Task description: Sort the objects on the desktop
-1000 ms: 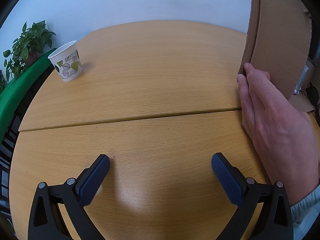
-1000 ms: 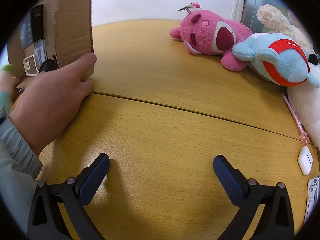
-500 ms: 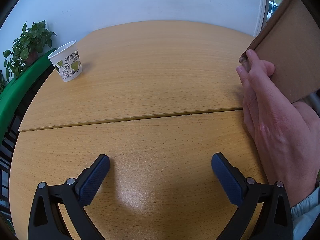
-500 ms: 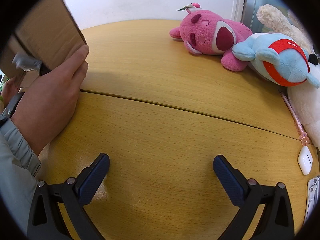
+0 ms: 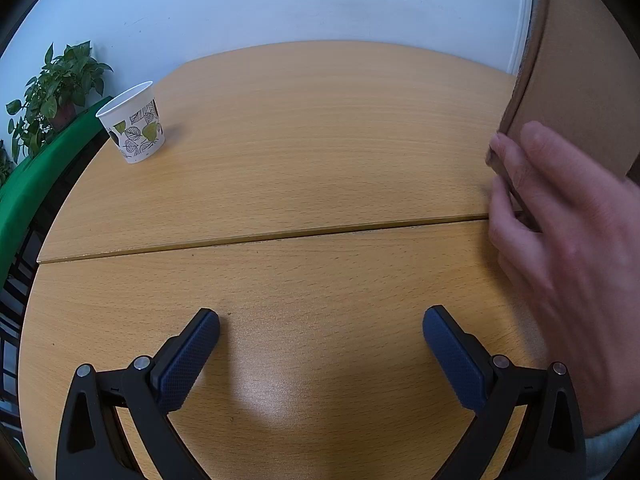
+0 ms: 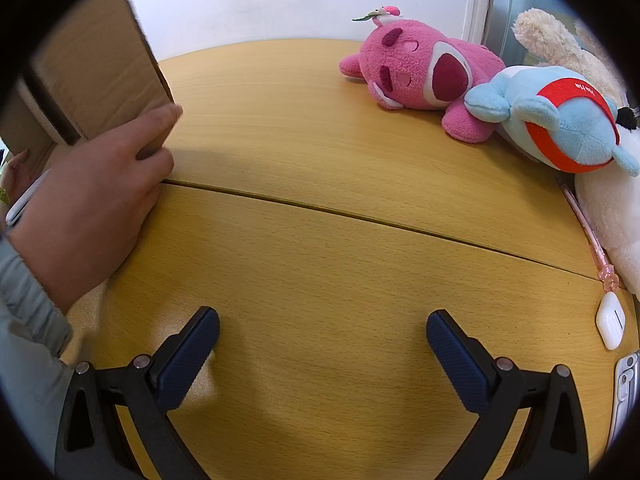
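Note:
My left gripper (image 5: 320, 324) is open and empty above the bare wooden table (image 5: 304, 152). My right gripper (image 6: 322, 326) is open and empty too. A bare hand (image 5: 560, 248) holds a tilted cardboard box (image 5: 576, 80) at the right edge of the left wrist view; the hand (image 6: 92, 200) and the box (image 6: 96, 68) also show at the left of the right wrist view. A leaf-print paper cup (image 5: 134, 124) stands far left. A pink plush (image 6: 420, 72), a blue plush with a red band (image 6: 560, 120), a pink pen (image 6: 588, 228) and a white earbud case (image 6: 610, 326) lie at the right.
A potted plant (image 5: 56, 92) and a green rail (image 5: 36, 184) lie beyond the table's left edge. A cream plush (image 6: 556, 44) and a white plush (image 6: 612, 216) sit at the far right. A silver device (image 6: 626, 380) shows at the right edge. A seam (image 6: 360, 216) crosses the table.
The hand has lifted and tilted the cardboard box, which was upright a second ago. Both grippers have stayed still and open.

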